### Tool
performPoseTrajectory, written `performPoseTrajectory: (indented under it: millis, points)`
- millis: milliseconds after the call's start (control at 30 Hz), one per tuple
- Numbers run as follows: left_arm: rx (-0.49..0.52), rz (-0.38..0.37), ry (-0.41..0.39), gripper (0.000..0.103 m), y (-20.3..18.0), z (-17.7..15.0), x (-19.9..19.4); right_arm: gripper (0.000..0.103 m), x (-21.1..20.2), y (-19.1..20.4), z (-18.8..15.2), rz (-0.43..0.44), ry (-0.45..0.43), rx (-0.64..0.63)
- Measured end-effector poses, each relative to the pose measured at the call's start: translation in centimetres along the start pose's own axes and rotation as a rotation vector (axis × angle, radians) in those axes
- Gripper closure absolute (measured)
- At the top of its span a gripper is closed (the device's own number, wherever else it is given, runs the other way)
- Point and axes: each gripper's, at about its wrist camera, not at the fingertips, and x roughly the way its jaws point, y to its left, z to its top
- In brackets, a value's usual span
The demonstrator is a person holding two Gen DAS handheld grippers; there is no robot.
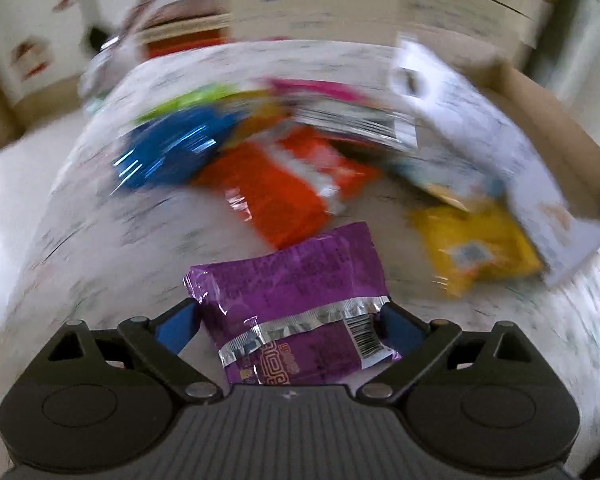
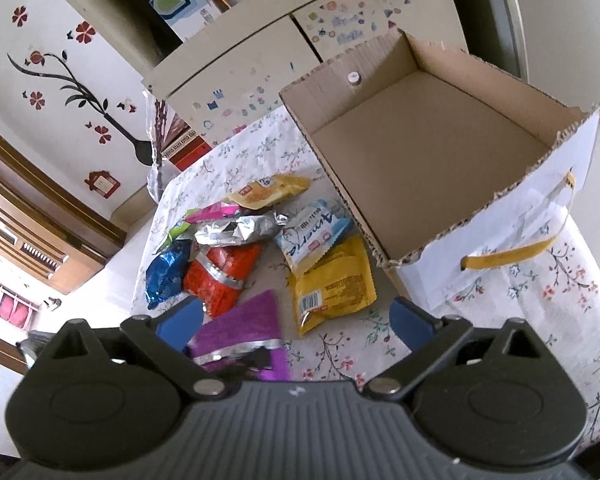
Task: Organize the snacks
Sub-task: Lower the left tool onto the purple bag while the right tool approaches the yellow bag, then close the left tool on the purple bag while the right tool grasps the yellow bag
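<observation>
My left gripper (image 1: 290,320) is shut on a purple snack packet (image 1: 296,292) and holds it above the table; the background is motion-blurred. The same purple packet (image 2: 246,328) shows in the right wrist view, low between the fingers. My right gripper (image 2: 296,316) is open and empty above the table. A pile of snacks lies beyond: an orange packet (image 2: 220,276), a blue packet (image 2: 166,272), a silver packet (image 2: 236,230), a light blue packet (image 2: 312,236) and a yellow packet (image 2: 332,284). An open cardboard box (image 2: 432,152) stands empty at the right.
A floral tablecloth (image 2: 520,308) covers the table. A cream cabinet (image 2: 240,68) stands behind it, with a vase (image 2: 158,160) at the table's far edge. The table's left edge drops off to the floor (image 2: 112,276).
</observation>
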Motion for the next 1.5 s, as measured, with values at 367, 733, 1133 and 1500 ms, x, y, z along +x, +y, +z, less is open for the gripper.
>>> performPoseTrajectory:
  millis: [367, 733, 1133, 1500]
  points:
    - [-0.232, 0.075, -0.01, 0.004, 4.5, -0.6, -1.2, 0.017, 3.3, 1.0, -1.4, -0.013, 0.038, -0.052]
    - [-0.256, 0.072, -0.053, 0.004, 4.7, 0.1, -1.3, 0.025, 6.9, 0.9, -2.1, -0.152, -0.027, -0.07]
    - [-0.305, 0.091, -0.042, 0.003, 5.8, 0.1, -0.8, 0.051, 8.4, 2.9, -3.2, -0.104, -0.036, -0.29]
    - [-0.334, 0.106, -0.059, 0.001, 5.7, 0.3, -0.9, 0.05, 5.2, 4.1, -3.2, -0.08, -0.126, -0.342]
